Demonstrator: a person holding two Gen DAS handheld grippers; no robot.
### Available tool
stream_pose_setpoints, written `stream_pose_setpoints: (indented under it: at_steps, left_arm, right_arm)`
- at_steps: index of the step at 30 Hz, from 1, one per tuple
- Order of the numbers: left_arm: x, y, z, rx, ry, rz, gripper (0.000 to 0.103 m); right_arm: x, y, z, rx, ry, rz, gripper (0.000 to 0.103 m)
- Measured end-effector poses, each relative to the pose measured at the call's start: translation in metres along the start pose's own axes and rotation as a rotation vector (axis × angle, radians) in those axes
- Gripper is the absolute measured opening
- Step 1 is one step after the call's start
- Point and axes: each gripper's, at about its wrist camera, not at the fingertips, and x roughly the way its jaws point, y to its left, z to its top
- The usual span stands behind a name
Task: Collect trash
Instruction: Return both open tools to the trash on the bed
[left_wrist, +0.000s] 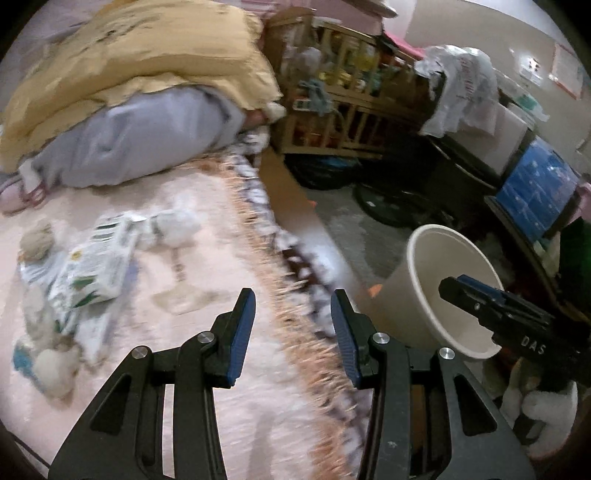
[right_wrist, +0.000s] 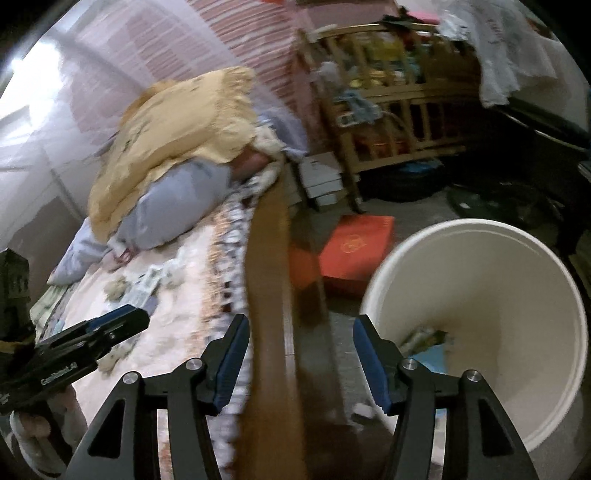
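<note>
Trash lies on the pink bed cover (left_wrist: 207, 206): a green-and-white printed carton (left_wrist: 99, 266), crumpled white tissue (left_wrist: 173, 225) and brownish paper wads (left_wrist: 37, 242). It also shows as small scraps in the right wrist view (right_wrist: 144, 286). A cream waste bin (left_wrist: 439, 291) stands on the floor beside the bed, with some scraps at its bottom (right_wrist: 428, 338). My left gripper (left_wrist: 291, 310) is open and empty above the bed's fringed edge. My right gripper (right_wrist: 299, 336) is open and empty above the wooden bed rail (right_wrist: 269, 266), its fingertips by the bin's rim (right_wrist: 476, 225).
A yellow blanket (left_wrist: 147, 55) lies over a grey pillow (left_wrist: 140, 140) at the head of the bed. A wooden crib (left_wrist: 343, 92) full of items, a red box (right_wrist: 354, 251) on the floor, a blue box (left_wrist: 535, 192) and dark clutter stand beyond.
</note>
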Motion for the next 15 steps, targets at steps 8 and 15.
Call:
stream_pose_setpoints:
  at_steps: [8,15]
  left_arm:
    - [-0.032,0.063,-0.015,-0.058,-0.012,0.098,0.040]
    - [-0.063,0.131,-0.032,-0.128,-0.009,0.186,0.040]
  right_arm:
    - [0.032,0.081,-0.005,-0.113,0.068,0.122,0.061]
    - [0.057,0.145,-0.018,-0.213,0.132,0.205,0.061]
